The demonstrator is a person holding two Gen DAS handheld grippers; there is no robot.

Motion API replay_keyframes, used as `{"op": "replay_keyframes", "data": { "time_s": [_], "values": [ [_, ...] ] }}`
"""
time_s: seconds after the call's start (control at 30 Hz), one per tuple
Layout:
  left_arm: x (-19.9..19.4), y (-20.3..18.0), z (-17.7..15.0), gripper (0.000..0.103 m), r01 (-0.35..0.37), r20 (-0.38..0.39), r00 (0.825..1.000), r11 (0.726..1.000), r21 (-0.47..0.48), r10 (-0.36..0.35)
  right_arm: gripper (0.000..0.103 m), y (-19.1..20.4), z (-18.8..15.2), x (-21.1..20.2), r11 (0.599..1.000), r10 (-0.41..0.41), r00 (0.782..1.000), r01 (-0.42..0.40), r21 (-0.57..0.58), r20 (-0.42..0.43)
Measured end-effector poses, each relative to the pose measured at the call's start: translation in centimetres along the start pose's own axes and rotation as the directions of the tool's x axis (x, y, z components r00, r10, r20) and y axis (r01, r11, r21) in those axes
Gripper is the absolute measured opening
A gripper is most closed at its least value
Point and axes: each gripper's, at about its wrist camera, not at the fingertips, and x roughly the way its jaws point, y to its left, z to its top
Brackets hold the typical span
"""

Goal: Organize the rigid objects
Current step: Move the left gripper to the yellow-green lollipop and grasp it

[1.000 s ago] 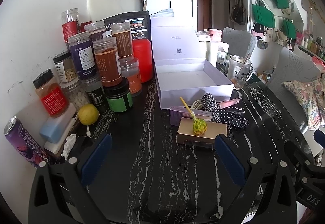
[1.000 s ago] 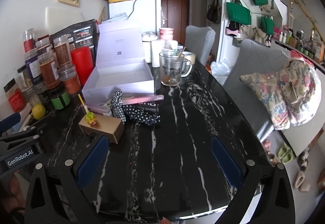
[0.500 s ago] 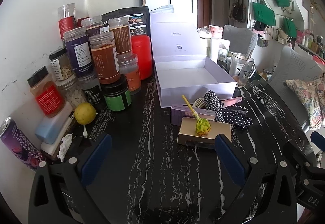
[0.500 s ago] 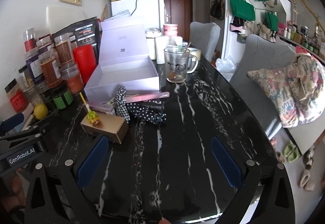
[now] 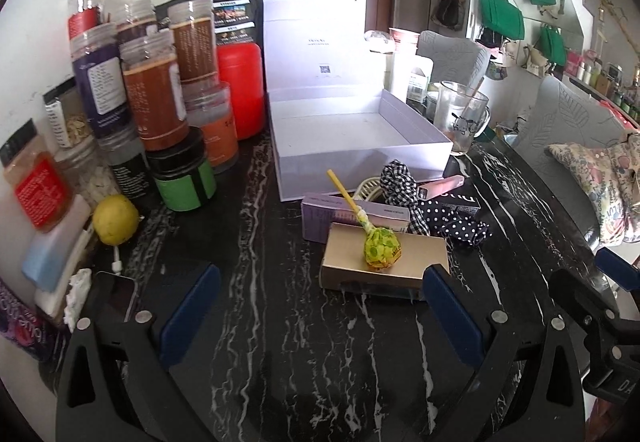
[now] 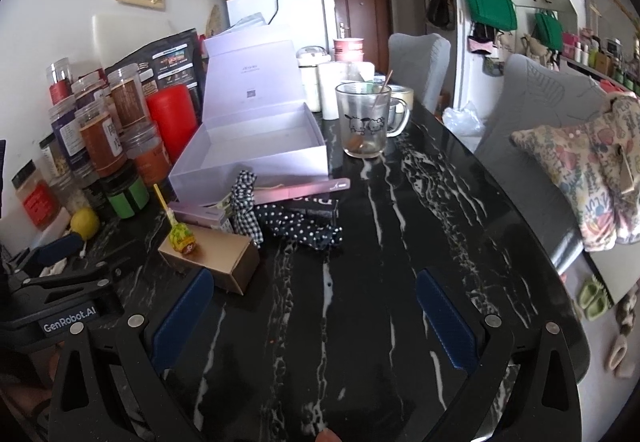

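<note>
The gold box [image 5: 384, 262], a green-wrapped lollipop [image 5: 381, 249] lying on top, sits on the black marble table [image 5: 280, 342] in front of the empty white gift box [image 5: 352, 145]. Over the past second it has grown larger in both my views: I have brought my left gripper [image 5: 320, 306] and right gripper [image 6: 312, 314] closer, both wide open and holding nothing. I judge the sorting has yet to start; the gold box looks the nearest first pick.
</note>
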Motion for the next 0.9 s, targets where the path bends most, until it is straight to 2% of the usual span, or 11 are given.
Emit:
{"op": "replay_keyframes", "data": {
  "time_s": [0.07, 0.17, 0.3, 0.43, 0.5, 0.63, 0.7, 0.77, 0.8, 0.9],
  "values": [
    [0.6, -0.1, 0.0, 0.102, 0.022, -0.007, 1.000, 1.000, -0.003, -0.022, 0.103, -0.3, 0.0, 0.5, 1.000, 0.004, 1.000, -0.004, 0.011, -0.008],
    [1.1, -0.3, 0.2, 0.091, 0.011, 0.009, 1.000, 1.000, -0.016, -0.010, 0.103, -0.7, 0.1, 1.4, 1.000, 0.020, 1.000, -0.019, 0.022, -0.024],
    [1.9, -0.5, 0.4, 0.088, 0.039, 0.000, 0.999, 0.999, -0.013, -0.039, 0.103, -1.4, 0.2, 2.6, 0.997, 0.066, 0.997, -0.063, 0.051, -0.046],
    [2.9, -1.0, 0.6, 0.072, 0.076, -0.016, 0.997, 0.997, -0.008, -0.076, 0.103, -1.8, 0.4, 3.5, 0.994, 0.086, 0.995, -0.081, 0.075, -0.058],
    [3.6, -1.2, 0.7, 0.060, 0.086, -0.040, 0.995, 0.996, -0.002, -0.086, 0.103, -2.0, 0.4, 4.0, 0.992, 0.097, 0.993, -0.092, 0.081, -0.062],
    [4.4, -1.3, 0.6, 0.057, 0.116, -0.055, 0.992, 0.993, -0.009, -0.116, 0.103, -2.2, 0.3, 5.1, 0.992, 0.101, 0.991, -0.094, 0.086, -0.086],
    [4.8, -1.5, 0.4, 0.039, 0.106, -0.056, 0.993, 0.994, 0.002, -0.106, 0.103, -2.3, 0.4, 5.6, 0.992, 0.099, 0.990, -0.090, 0.092, -0.098],
    [4.9, -1.5, 0.4, 0.029, 0.091, -0.038, 0.995, 0.996, 0.011, -0.090, 0.103, -2.4, 0.4, 6.0, 0.991, 0.096, 0.989, -0.086, 0.099, -0.109],
    [4.9, -1.5, 0.4, 0.026, 0.100, -0.033, 0.994, 0.995, 0.010, -0.100, 0.103, -2.4, 0.4, 6.2, 0.991, 0.099, 0.989, -0.087, 0.102, -0.113],
    [5.0, -1.1, 0.5, 0.026, 0.134, -0.039, 0.990, 0.991, -0.004, -0.134, 0.103, -2.4, 0.4, 6.6, 0.990, 0.104, 0.987, -0.090, 0.108, -0.124]
  ]
}}
